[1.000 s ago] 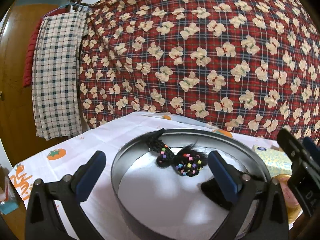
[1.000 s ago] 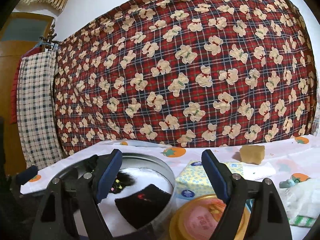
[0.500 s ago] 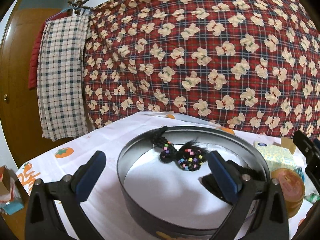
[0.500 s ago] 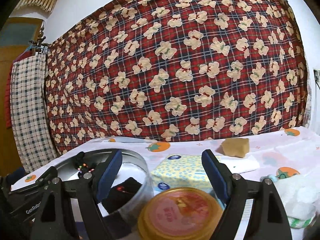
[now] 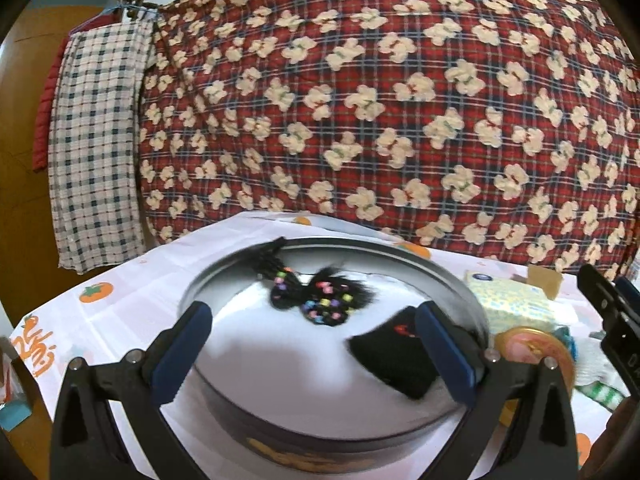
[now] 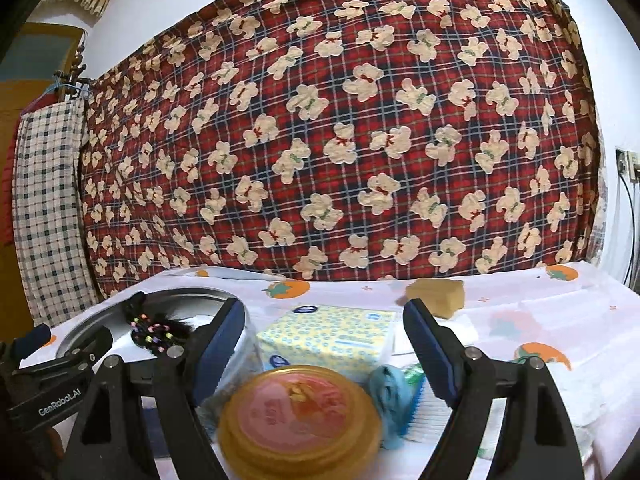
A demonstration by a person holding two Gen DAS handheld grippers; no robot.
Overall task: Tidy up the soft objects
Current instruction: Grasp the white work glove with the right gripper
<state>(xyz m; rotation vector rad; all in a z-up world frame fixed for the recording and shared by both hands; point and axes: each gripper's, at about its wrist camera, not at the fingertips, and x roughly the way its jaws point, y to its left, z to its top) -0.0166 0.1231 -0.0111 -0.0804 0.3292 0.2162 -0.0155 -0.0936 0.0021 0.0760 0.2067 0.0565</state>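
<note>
Your left gripper (image 5: 316, 344) hangs over a round metal tin (image 5: 452, 280) on the tabletop (image 5: 132, 304), its jaws spread wide and holding nothing. Only this left wrist view looks down into the tin: a black hair tie with coloured beads (image 5: 316, 300) lies toward the far side, and a folded black cloth (image 5: 396, 356) lies at the right, partly behind the right-hand finger.

Your right gripper (image 6: 324, 344) is also wide open and empty. Its view shows what the left one barely catches: a yellow patterned tissue pack (image 6: 328, 340) between the fingers, a round jar with a pink-and-gold lid (image 6: 300, 412) just in front of it, a blue crumpled cloth (image 6: 390, 392) beside the jar, and a tan sponge block (image 6: 436, 296) farther back. From here the tin sits at the left, with the beaded hair tie showing over its rim, while the black cloth is hidden behind the left-hand finger.

The jar lid's lettering is blurred. White folded fabric (image 6: 576, 412) at the lower right is cut off by the frame edge. A red plaid blanket with cream bears (image 6: 340, 140) fills the background in both views.
</note>
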